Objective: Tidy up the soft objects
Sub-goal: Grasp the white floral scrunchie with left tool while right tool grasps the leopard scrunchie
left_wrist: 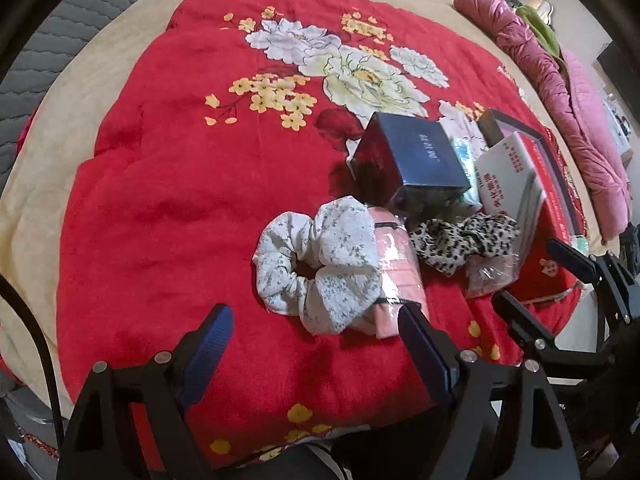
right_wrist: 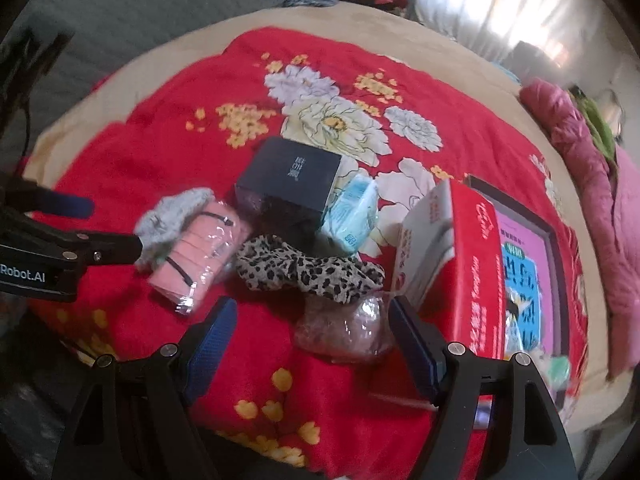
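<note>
Nothing sorted yet: our left tongs (left_wrist: 316,324) and right tongs (right_wrist: 312,320) both spread, empty. White floral fabric scrunchie (left_wrist: 316,264), leopard-print scrunchie (right_wrist: 304,268) lie loose on the red floral blanket (left_wrist: 168,200).

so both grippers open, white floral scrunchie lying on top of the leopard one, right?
Not quite. The white floral scrunchie lies on the pink packet, not on the leopard scrunchie, which sits apart on the packet's other side; the left wrist view shows it. Both the left gripper and right gripper are open, as you said.
</note>
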